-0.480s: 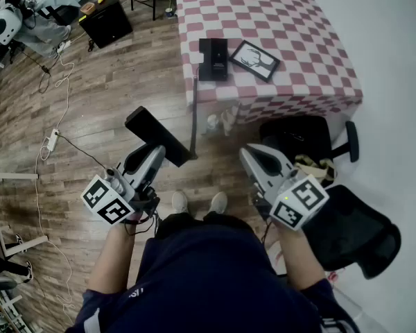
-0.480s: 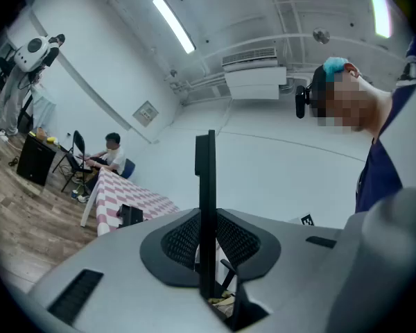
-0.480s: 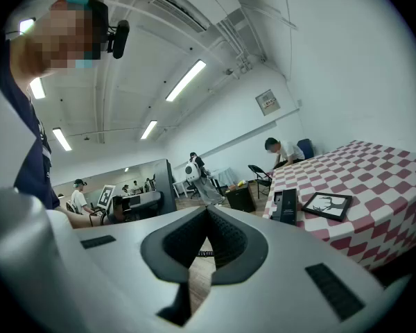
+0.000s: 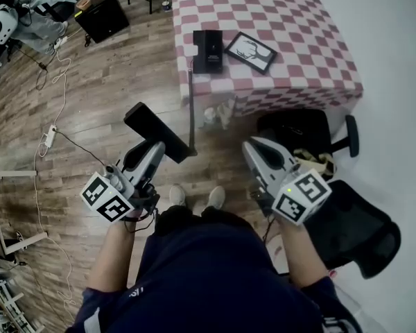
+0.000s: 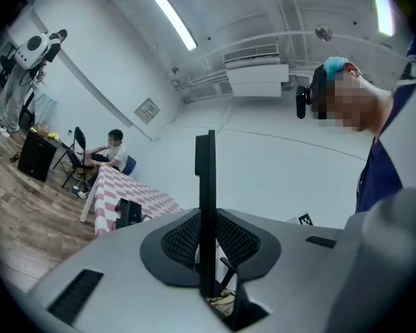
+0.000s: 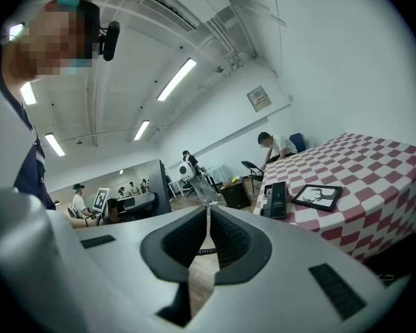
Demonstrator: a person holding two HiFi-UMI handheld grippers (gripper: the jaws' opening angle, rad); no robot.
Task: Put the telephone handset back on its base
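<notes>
In the head view, the near end of the handset (image 4: 154,130) is covered by the body of the left gripper (image 4: 157,150), so pad contact does not show there. In the left gripper view, the handset (image 5: 206,200) appears edge-on, and its lower part is concealed between the jaws. The keys on the telephone base (image 4: 208,50) are too small to make out. The checked table (image 4: 298,33) is cut off by the top edge. The right gripper (image 4: 255,146) covers part of the black chair (image 4: 364,238).
</notes>
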